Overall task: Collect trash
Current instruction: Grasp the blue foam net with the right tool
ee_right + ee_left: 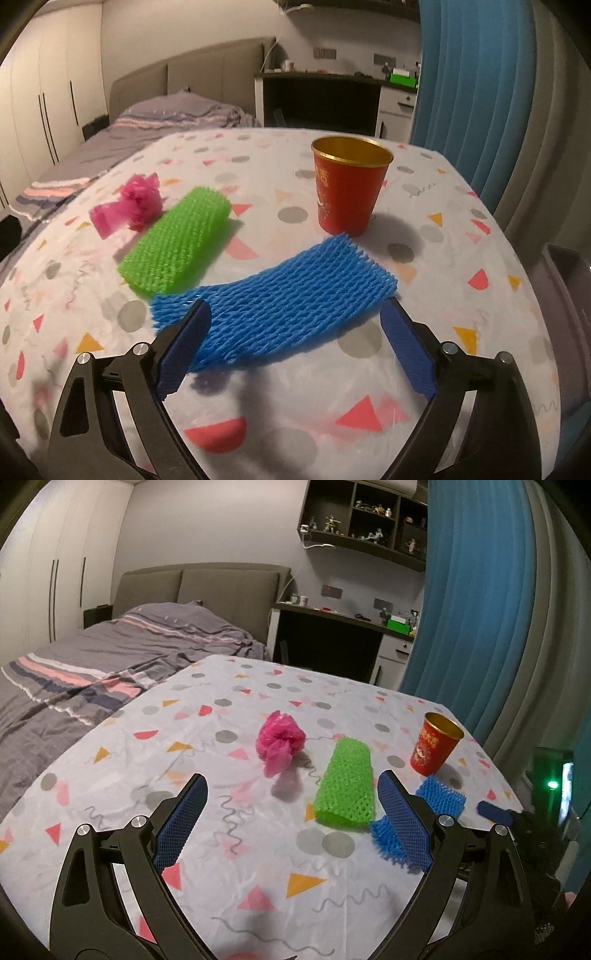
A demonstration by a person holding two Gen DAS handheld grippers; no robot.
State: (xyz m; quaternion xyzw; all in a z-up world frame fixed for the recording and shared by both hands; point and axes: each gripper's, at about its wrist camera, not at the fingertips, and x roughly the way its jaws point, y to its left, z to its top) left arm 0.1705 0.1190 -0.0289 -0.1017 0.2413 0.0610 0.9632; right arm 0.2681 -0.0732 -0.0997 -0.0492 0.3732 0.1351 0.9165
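- Blue foam netting (273, 299) lies flat on the desk (424, 206), just in front of the red cup (349, 184), its far edge close to the cup's base.
- Green foam netting (175, 243) lies to the left of the red cup, its near end just beside the blue netting's left corner; whether they touch I cannot tell.
- Pink crumpled plastic (135, 206) sits further left of the cup, close beside the green netting's far end.
- Upright on the patterned cloth, the red cup shows a gold inside.
- Right gripper (295, 317) hangs over the near edge of the blue netting, in front of the cup, its fingers (184, 347) spread wide and gripping nothing.
- Left gripper (293, 792) hovers over the desk to the left of the cup, its fingers (181, 823) also spread wide and empty; in its view the green netting (345, 784) sits between them further off, and the right-hand finger covers part of the blue netting (439, 797).
- Behind the cup stand a bed (92, 657) with grey striped bedding and a blue curtain (476, 602).
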